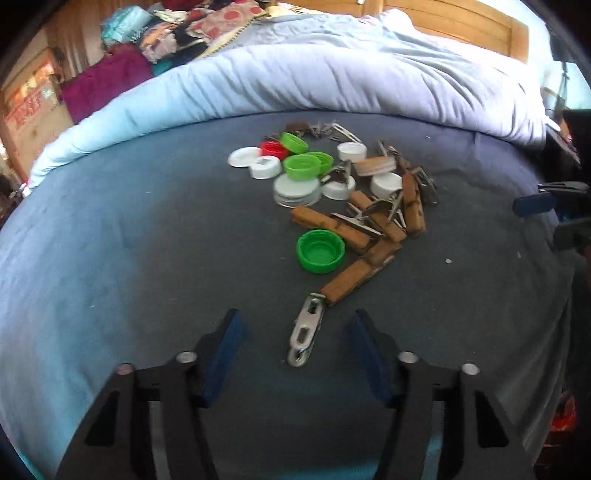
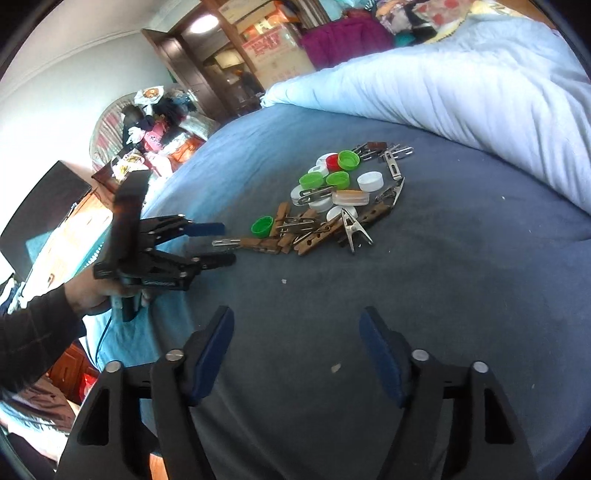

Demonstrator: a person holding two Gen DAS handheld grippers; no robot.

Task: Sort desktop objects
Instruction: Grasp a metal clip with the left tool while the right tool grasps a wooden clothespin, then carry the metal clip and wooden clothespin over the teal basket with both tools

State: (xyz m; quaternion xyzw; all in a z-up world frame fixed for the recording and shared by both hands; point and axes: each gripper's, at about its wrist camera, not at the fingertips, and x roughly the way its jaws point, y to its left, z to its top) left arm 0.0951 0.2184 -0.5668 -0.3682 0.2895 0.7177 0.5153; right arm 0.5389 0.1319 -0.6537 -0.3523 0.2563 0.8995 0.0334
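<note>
A mixed pile lies on the dark blue bed sheet (image 1: 129, 229): green, white and red bottle caps, wooden clothespins and metal clips. A green cap (image 1: 320, 251) sits at the pile's near edge, beside wooden clothespins (image 1: 351, 280). A flat metal clip (image 1: 306, 334) lies between the fingers of my open left gripper (image 1: 295, 325), not gripped. In the right wrist view the left gripper (image 2: 221, 243) straddles that clip (image 2: 225, 242). My right gripper (image 2: 297, 321) is open and empty, well short of the pile (image 2: 332, 199). A silver spring clip (image 2: 352, 230) lies at the pile's near side.
A light blue quilt (image 1: 314, 74) is bunched along the far side of the bed. Piled clothes (image 1: 166, 33) lie behind it. A cluttered chair and cabinets (image 2: 147, 122) stand past the bed's left edge. Small crumbs (image 2: 335, 367) dot the sheet.
</note>
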